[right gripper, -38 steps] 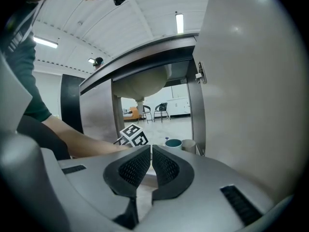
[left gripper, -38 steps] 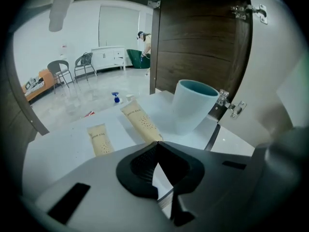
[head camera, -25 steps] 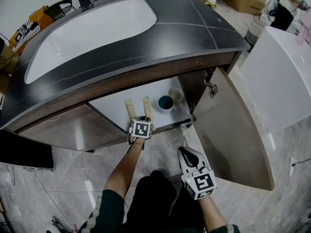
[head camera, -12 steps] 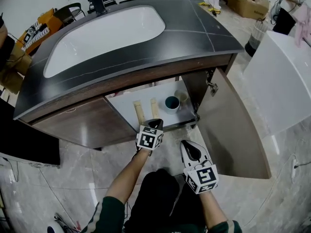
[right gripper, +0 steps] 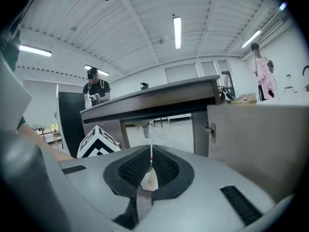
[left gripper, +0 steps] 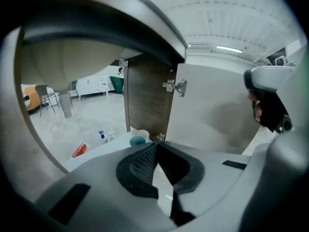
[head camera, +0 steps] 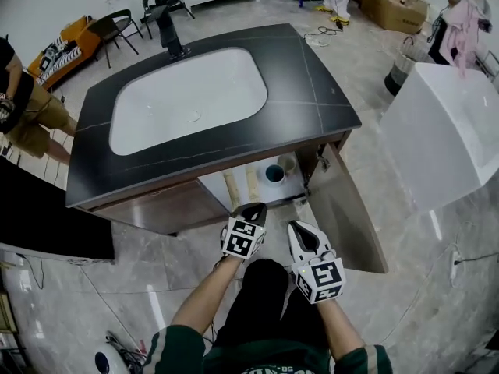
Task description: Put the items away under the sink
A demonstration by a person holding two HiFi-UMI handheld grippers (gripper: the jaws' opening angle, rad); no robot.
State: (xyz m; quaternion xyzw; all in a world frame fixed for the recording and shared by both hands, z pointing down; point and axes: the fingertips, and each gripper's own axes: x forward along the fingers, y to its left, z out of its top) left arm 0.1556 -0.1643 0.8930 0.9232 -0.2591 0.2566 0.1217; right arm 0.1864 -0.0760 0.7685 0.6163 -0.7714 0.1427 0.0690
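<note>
A teal cup [head camera: 274,173] is seen standing on the white cabinet shelf [head camera: 212,182] under the sink basin [head camera: 191,100], near the shelf's right end. A pale cup [head camera: 287,163] is set just beside it, on the side towards the open cabinet door [head camera: 347,213]. Two light wooden pieces [head camera: 231,190] are laid side by side on the same shelf, to the left of the cups and apart from them. None of these items is touched by either tool.

The left gripper [head camera: 256,207] is shown in the head view just in front of the shelf's front edge, before the wooden pieces. Its jaws are pressed fully together and nothing is gripped between them. In the left gripper view the two cups are seen just beyond the closed tips, slightly to their left, with the door and its metal hinge [left gripper: 176,86] to the right.

The right gripper [head camera: 296,226] is held beside the left one, on the door's side and a little farther from the shelf. Its jaws are likewise brought together at the tips, and no item is held.

The dark countertop [head camera: 320,84] is seen edge-on ahead in the right gripper view, with the left gripper's marker cube [right gripper: 98,141] at the lower left. A black faucet [head camera: 168,23] is mounted behind the basin.
</note>
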